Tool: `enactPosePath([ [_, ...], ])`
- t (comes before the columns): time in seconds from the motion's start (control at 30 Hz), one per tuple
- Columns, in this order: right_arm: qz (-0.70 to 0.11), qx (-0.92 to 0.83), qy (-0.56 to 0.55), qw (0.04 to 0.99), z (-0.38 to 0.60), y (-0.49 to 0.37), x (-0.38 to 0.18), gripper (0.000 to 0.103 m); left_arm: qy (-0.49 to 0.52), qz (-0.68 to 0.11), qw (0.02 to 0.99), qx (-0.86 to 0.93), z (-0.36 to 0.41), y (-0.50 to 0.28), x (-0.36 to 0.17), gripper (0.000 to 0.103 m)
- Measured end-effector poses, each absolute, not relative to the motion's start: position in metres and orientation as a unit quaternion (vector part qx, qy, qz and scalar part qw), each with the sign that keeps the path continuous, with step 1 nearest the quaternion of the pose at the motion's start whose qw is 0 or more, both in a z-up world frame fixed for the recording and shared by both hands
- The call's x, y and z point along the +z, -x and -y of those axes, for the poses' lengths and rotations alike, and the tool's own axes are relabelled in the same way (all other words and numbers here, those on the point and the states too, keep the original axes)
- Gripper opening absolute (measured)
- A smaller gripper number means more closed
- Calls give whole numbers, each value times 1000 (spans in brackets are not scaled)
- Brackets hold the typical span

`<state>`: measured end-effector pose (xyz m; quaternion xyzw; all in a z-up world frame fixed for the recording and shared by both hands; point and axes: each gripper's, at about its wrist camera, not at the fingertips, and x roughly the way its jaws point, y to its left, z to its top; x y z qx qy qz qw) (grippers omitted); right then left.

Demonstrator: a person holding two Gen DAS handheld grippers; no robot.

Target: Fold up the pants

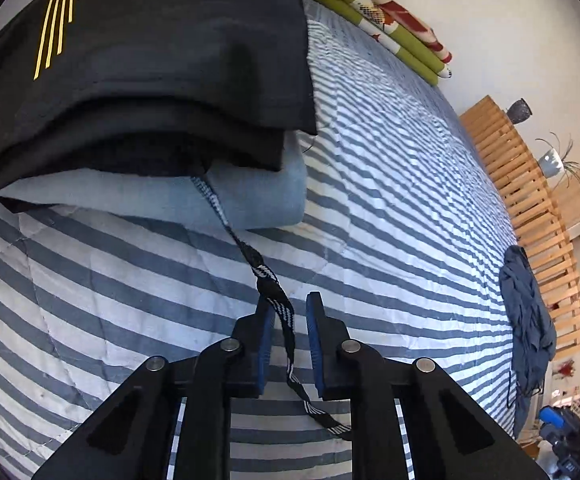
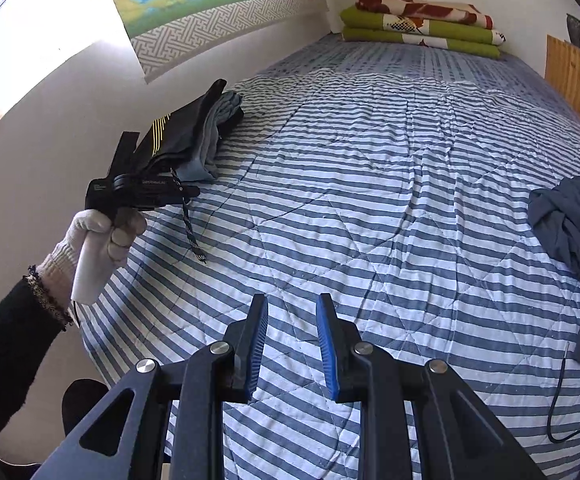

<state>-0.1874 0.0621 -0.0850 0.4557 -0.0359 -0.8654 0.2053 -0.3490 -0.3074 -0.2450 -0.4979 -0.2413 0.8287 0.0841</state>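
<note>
The left gripper (image 1: 288,344) hangs low over the striped quilt (image 1: 389,208) of the bed, its blue pads (image 1: 317,344) apart, and a black drawstring (image 1: 280,308) with white flecks runs loosely through the gap between them (whether it brushes the left pad cannot be told). The cord's free end lies on the quilt beneath the gripper; its other end leads up into a folded stack just ahead. That stack sits near the wall side of the bed: black pants (image 1: 150,60) with thin yellow stripes on top, and a light blue folded garment (image 1: 258,192) under them, resting on the quilt.

From the right wrist view, the right gripper (image 2: 291,344) is held above the quilt with its jaws parted and nothing between them. A gloved hand (image 2: 102,240) holds the left gripper's handle beside the stack. Off to the right lies a crumpled dark blue garment (image 2: 569,220). At the far end of the bed, folded green and red-patterned blankets (image 2: 421,24) are piled against the wall.
</note>
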Motion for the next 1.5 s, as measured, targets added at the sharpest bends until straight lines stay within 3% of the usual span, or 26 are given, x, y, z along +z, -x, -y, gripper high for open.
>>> enactPosePath([
  [0.17,34,-864,-459,202,-62,192,-90,22,427,244,106,864,322,357,-174,15],
  [0.27,35,-861,-466,202,-59,195,-97,22,378,235,71,893,348,376,-123,15],
  [0.33,36,-858,-471,203,-56,197,-102,22,363,218,13,906,371,395,-103,37],
  [0.37,37,-856,-473,205,-55,197,-104,22,371,219,-22,902,387,409,-100,67],
  [0.4,37,-854,-476,206,-54,198,-106,22,384,231,-48,893,405,420,-99,75],
  [0.57,25,-854,-477,207,-49,197,-110,22,386,249,-81,885,449,427,-92,75],
  [0.77,16,-858,-470,206,-47,197,-108,22,412,199,-95,884,446,412,-88,75],
  [0.93,15,-862,-458,216,-47,182,-95,22,399,209,-98,887,439,373,-74,75],
  [1.2,4,-879,-435,197,-59,155,-69,23,410,119,-91,900,334,260,-54,75],
  [1.5,-2,-897,-407,174,-91,117,-42,25,402,97,-84,907,197,159,-42,75],
])
